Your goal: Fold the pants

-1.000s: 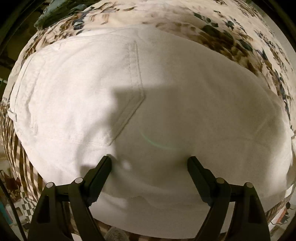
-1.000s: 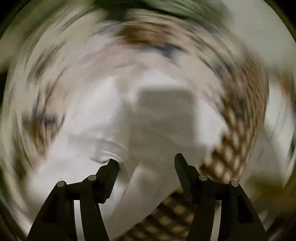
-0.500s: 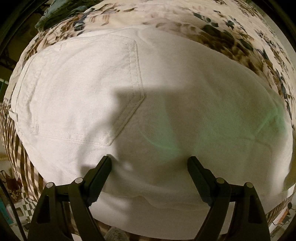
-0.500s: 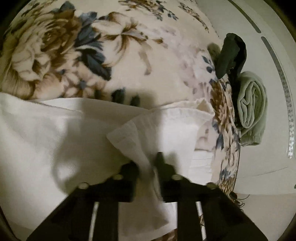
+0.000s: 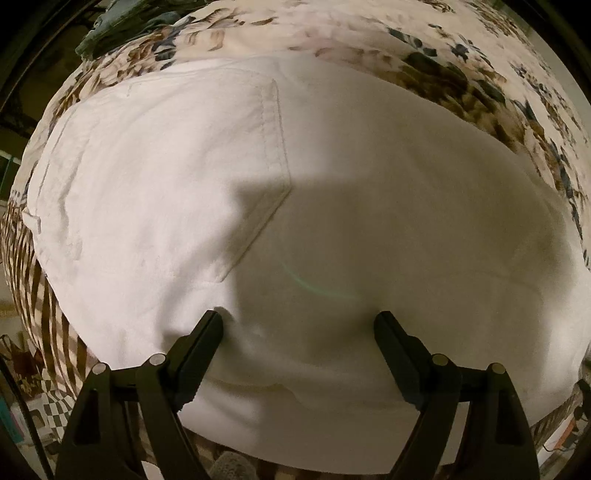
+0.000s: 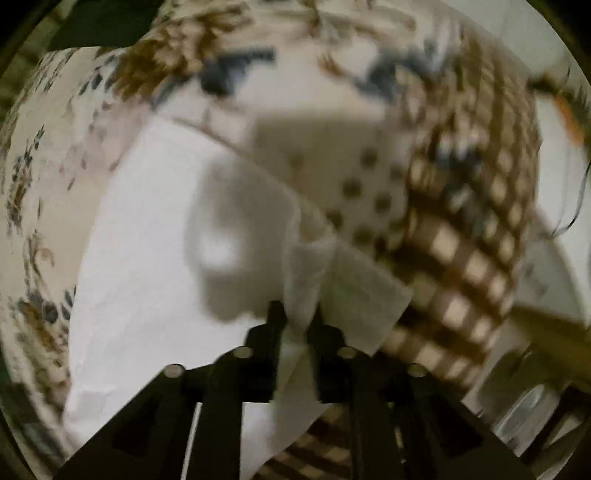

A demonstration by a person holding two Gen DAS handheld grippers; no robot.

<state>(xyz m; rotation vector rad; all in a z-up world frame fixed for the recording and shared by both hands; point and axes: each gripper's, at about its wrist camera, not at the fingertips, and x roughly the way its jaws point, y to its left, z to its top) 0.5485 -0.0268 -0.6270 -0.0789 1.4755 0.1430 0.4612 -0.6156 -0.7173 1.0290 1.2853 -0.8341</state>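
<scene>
The white pants [image 5: 332, 206] lie flat on a floral bedspread [image 5: 461, 66], back pocket [image 5: 207, 166] facing up at the left. My left gripper [image 5: 298, 325] is open, its two fingers resting on the cloth near the pants' front edge, holding nothing. In the right wrist view, which is blurred, my right gripper [image 6: 297, 317] is shut on a bunched corner of the white pants [image 6: 147, 266] and holds it lifted above the rest of the fabric.
The bedspread's brown checked border [image 6: 461, 251] hangs over the bed edge at the right in the right wrist view. It also shows at the left in the left wrist view [image 5: 33, 295]. A dark green garment [image 5: 110, 29] lies at the far left corner.
My right gripper closed on the pants corner and has swung with it, so its view turned from the flat bed toward the bed's checked edge. The left gripper has stayed in place.
</scene>
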